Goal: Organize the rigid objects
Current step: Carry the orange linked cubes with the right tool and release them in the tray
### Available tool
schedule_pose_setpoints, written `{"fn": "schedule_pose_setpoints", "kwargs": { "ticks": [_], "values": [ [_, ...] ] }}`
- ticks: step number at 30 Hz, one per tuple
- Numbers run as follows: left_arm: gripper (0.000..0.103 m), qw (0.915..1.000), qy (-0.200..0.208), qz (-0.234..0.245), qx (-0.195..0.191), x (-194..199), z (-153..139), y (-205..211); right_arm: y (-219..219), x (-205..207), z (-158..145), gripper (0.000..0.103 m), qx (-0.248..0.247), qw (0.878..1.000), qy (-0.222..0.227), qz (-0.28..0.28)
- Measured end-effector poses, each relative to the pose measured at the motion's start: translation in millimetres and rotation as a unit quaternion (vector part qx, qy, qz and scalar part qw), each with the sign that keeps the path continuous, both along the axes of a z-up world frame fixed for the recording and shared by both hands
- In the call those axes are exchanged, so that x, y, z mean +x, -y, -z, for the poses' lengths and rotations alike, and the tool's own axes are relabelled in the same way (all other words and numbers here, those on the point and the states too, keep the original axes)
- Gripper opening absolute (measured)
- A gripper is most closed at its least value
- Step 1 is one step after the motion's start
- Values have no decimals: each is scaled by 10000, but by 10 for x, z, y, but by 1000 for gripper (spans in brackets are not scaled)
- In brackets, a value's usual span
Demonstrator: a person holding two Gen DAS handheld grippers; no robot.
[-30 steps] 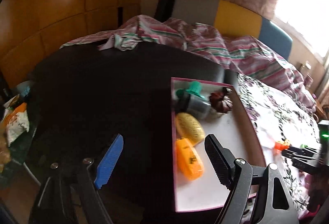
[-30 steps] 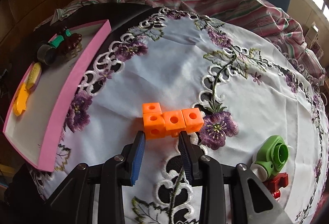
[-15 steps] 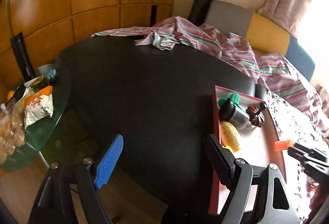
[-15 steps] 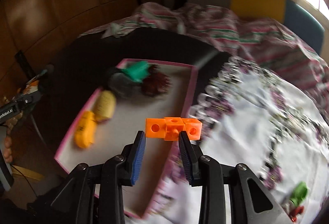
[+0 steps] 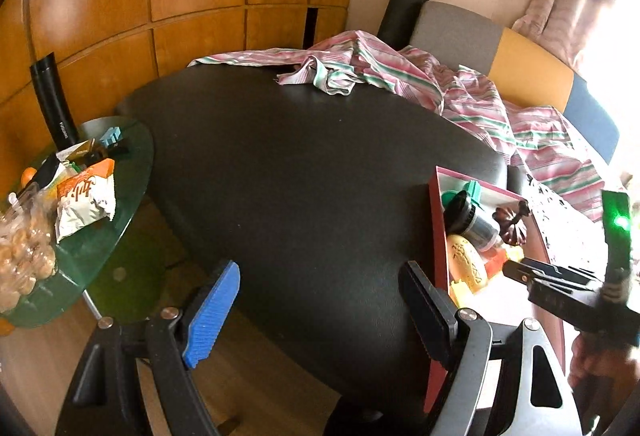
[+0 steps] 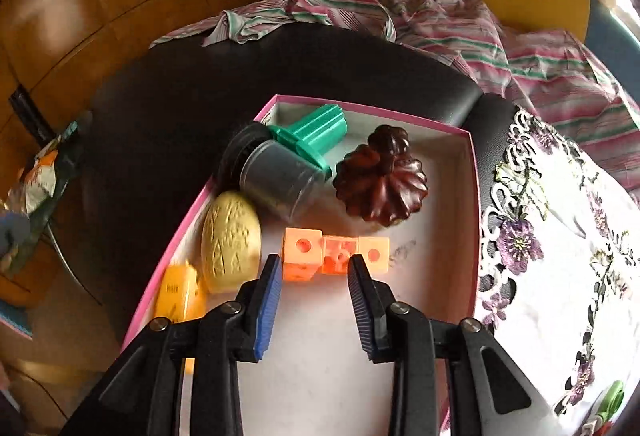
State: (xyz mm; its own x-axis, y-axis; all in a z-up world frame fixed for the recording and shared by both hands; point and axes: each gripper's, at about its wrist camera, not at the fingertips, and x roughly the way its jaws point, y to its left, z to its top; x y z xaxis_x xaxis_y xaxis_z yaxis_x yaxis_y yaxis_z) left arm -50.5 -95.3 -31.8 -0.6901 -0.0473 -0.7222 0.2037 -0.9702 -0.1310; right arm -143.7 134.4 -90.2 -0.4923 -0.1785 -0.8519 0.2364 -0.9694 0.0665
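Observation:
The pink-rimmed box (image 6: 472,171) sits on the black table. In it lie an orange block piece (image 6: 335,254), a yellow oval (image 6: 231,240), a grey jar with black lid (image 6: 276,177), a green plastic part (image 6: 316,133), a dark brown fluted mould (image 6: 380,181) and an orange item (image 6: 176,294). My right gripper (image 6: 314,270) is over the box, its fingers on either side of the orange block piece's near end; it looks gripped, touching or just above the floor. My left gripper (image 5: 320,300) is open and empty over the black table, left of the box (image 5: 436,220).
A white embroidered cloth (image 6: 560,236) covers the table right of the box, with a green toy (image 6: 610,398) at its near edge. A striped fabric (image 5: 400,75) lies at the back. A glass side table (image 5: 120,203) with snack bags stands at the left.
My right gripper has carried the orange block piece from the white cloth leftward and lowered it into the box. My left gripper has swung left, away from the box, and stayed open.

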Motion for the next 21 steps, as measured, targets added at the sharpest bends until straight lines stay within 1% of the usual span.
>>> {"fn": "schedule_pose_setpoints", "kwargs": {
  "ticks": [4, 9, 16, 21],
  "values": [
    [82, 9999, -75, 104, -98, 30, -33, -57, 21, 28, 119, 27, 142, 9998, 122, 13],
    [82, 9996, -130, 184, -141, 52, -64, -102, -74, 77, 193, 27, -31, 9996, 215, 180],
    [82, 9994, -169, 255, -160, 83, -99, -145, -169, 188, 118, 29, -219, 9993, 97, 292],
    [82, 9990, -198, 338, -210, 105, -123, -199, -212, 300, 53, 31, -265, 9991, -21, 341]
  ]
}}
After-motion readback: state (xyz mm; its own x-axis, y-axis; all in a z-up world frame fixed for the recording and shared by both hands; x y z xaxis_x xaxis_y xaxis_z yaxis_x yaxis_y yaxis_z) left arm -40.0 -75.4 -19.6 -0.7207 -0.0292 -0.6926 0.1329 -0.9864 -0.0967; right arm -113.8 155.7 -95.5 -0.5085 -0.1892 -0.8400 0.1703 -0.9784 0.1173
